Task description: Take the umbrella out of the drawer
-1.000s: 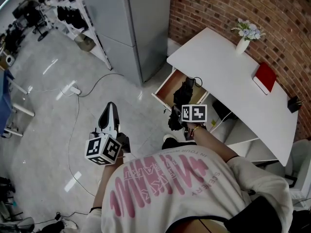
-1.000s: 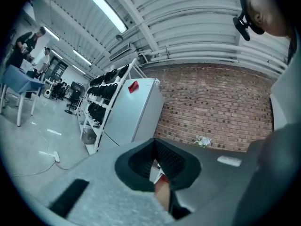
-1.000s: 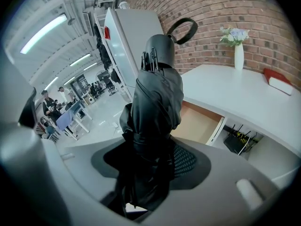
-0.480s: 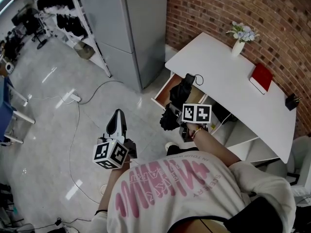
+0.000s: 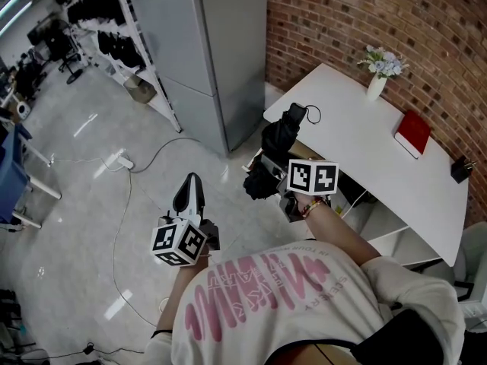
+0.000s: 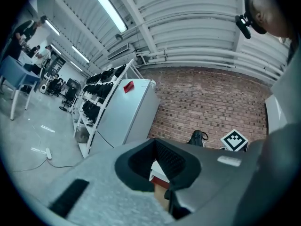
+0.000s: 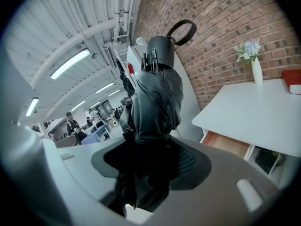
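Observation:
A black folded umbrella (image 5: 275, 149) with a wrist loop at its top hangs in the air in front of the white desk (image 5: 365, 147), with my right gripper (image 5: 271, 175) shut on its lower half. In the right gripper view the umbrella (image 7: 155, 98) stands upright between the jaws, above and left of the open wooden drawer (image 7: 228, 144). The umbrella hides most of that drawer in the head view. My left gripper (image 5: 190, 195) is held out over the floor, well left of the desk. Its jaws are together, with nothing between them.
A vase of flowers (image 5: 378, 82), a red book (image 5: 412, 134) and a small black item (image 5: 459, 169) sit on the desk by the brick wall. A grey cabinet (image 5: 217, 52) stands left of the desk, beside a shelf rack (image 5: 114, 29). A cable (image 5: 144, 166) lies on the floor.
My right gripper has risen with the umbrella, lifting it from the drawer to above desk height. The left gripper has hardly moved.

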